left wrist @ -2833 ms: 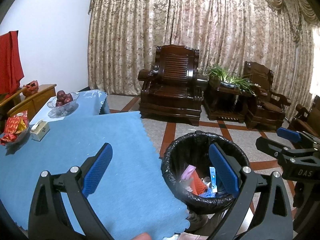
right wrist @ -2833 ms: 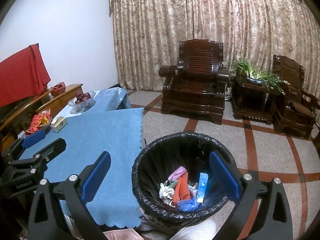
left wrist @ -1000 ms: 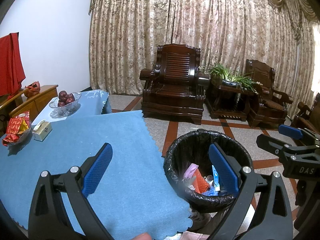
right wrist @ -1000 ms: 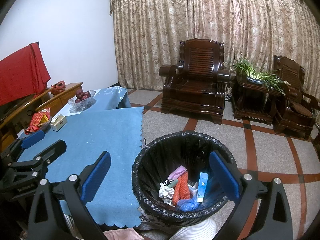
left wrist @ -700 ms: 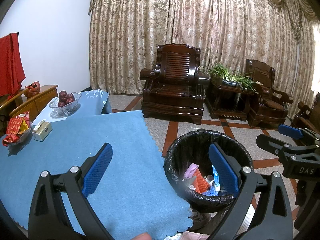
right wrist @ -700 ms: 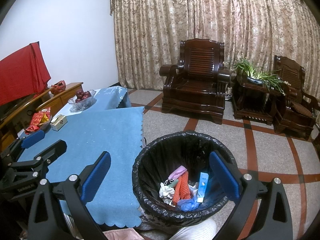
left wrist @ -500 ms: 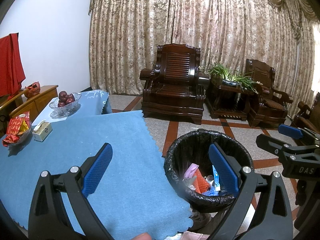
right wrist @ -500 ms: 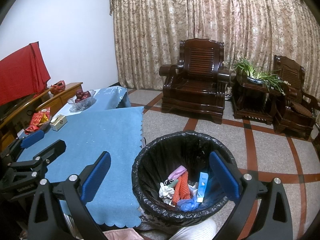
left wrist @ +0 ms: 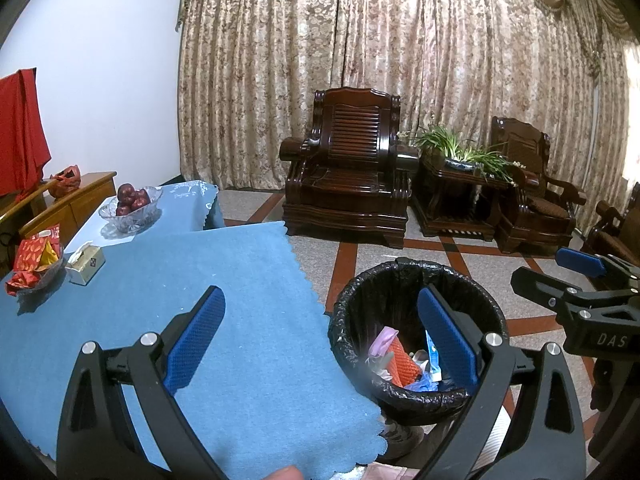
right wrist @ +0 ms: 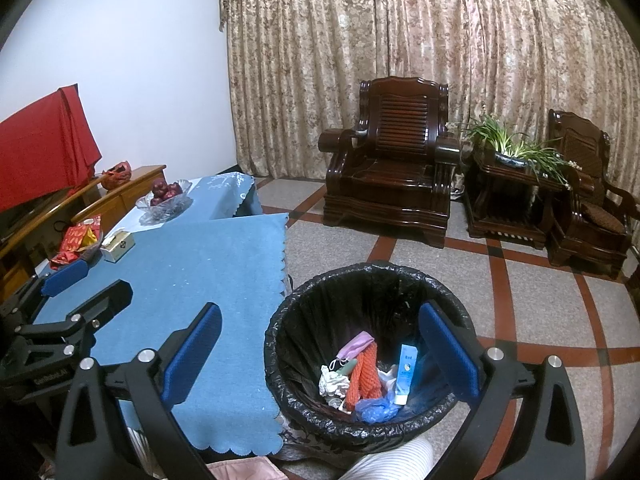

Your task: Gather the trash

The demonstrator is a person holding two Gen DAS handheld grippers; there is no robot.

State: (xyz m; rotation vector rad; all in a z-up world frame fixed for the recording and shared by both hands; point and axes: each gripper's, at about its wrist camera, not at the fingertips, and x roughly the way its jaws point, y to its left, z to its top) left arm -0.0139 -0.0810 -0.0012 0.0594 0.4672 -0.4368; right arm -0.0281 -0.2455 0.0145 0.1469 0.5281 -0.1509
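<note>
A round bin with a black liner point(right wrist: 304, 312) stands on the floor at the table's right edge; it also shows in the left wrist view point(left wrist: 352, 304). Inside lie an orange net point(right wrist: 362, 374), a pink mask point(right wrist: 356, 344), a white-blue tube point(right wrist: 406, 372), crumpled white paper point(right wrist: 332, 384) and a blue wrapper point(right wrist: 374, 408). My left gripper point(left wrist: 320, 344) is open and empty above the blue tablecloth point(left wrist: 224, 280) and the bin's left rim. My right gripper point(right wrist: 320, 354) is open and empty above the bin.
At the table's far left stand a tissue box point(left wrist: 85, 264), a dish of red packets point(left wrist: 34, 256) and a glass bowl of apples point(left wrist: 130, 206). Dark wooden armchairs point(left wrist: 348, 168) and a plant stand point(left wrist: 460, 196) line the curtain. A wooden sideboard point(right wrist: 120, 196) runs along the left wall.
The left wrist view has shifted slightly, so the bin and table sit a little further right in it. Both grippers stay open and empty. Nothing else moved.
</note>
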